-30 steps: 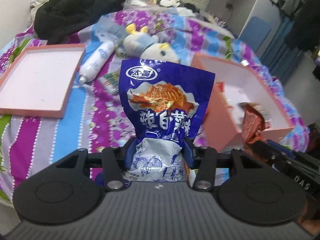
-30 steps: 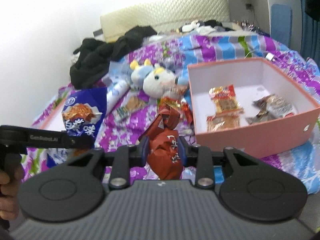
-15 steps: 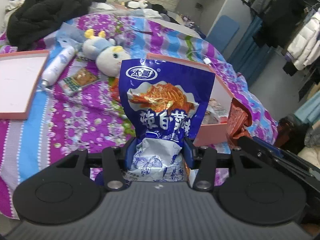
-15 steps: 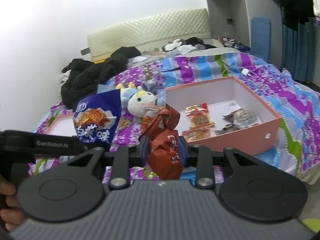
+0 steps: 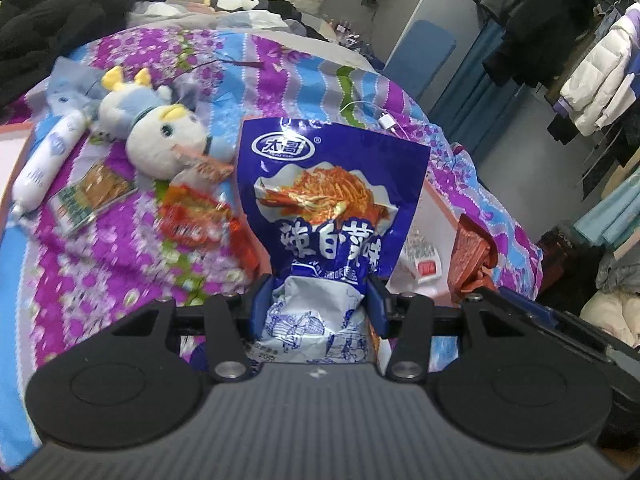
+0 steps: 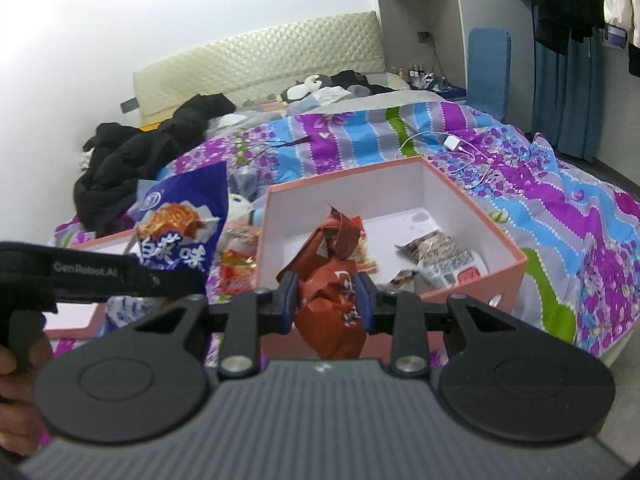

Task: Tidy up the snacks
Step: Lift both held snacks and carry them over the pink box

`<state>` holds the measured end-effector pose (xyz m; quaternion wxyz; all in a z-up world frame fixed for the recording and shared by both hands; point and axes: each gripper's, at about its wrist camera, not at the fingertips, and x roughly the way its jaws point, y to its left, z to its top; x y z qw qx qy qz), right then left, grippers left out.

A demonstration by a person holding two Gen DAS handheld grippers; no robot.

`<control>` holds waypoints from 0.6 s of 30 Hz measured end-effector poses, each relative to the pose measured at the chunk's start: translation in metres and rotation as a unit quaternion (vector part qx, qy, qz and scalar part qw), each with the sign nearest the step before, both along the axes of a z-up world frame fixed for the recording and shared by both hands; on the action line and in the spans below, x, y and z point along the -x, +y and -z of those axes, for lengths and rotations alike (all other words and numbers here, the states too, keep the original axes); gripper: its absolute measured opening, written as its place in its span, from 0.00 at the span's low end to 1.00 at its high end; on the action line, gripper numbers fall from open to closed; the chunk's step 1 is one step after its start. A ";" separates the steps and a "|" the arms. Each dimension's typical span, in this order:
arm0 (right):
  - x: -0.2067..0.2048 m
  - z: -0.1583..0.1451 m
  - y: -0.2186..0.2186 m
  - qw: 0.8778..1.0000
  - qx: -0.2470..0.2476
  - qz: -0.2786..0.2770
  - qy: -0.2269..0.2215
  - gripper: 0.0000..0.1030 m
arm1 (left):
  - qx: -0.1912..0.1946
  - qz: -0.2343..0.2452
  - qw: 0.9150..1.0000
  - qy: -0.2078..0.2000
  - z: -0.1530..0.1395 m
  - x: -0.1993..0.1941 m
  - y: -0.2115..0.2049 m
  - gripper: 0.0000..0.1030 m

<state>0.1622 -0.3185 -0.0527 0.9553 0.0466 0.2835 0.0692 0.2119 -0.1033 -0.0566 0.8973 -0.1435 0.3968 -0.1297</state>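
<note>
My left gripper (image 5: 318, 304) is shut on a blue snack bag (image 5: 332, 196) and holds it upright, just left of the pink box; the bag also shows in the right wrist view (image 6: 180, 228). My right gripper (image 6: 326, 304) is shut on a crumpled red snack packet (image 6: 328, 300), held at the near wall of the open pink box (image 6: 460, 192). The packet also shows in the left wrist view (image 5: 472, 260). Several small snack packets (image 6: 444, 260) lie inside the box. Loose snacks, a red packet (image 5: 192, 220) and a green-edged one (image 5: 90, 196), lie on the bedspread.
A plush toy (image 5: 160, 136) and a white tube (image 5: 44, 168) lie on the purple striped bedspread (image 6: 560, 208). The pink box lid (image 6: 104, 244) lies to the left. Black clothes (image 6: 152, 152) are piled by the headboard. A white charger cable (image 6: 452, 144) lies beyond the box.
Both grippers have moved toward the pink box with their packets still held. The red packet now sits over the box's near wall, and the box looks closer in both views.
</note>
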 end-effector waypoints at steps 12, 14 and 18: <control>-0.099 0.025 -0.040 0.999 0.004 0.031 0.027 0.33 | -0.006 0.034 0.999 0.021 0.020 -0.129 -0.051 0.53; -0.113 0.031 -0.044 0.999 0.005 0.033 0.033 0.33 | -0.010 0.040 0.999 0.024 0.026 -0.147 -0.059 0.53; -0.139 0.046 -0.049 0.998 0.007 0.032 0.048 0.33 | -0.011 0.052 0.998 0.040 0.042 -0.180 -0.072 0.53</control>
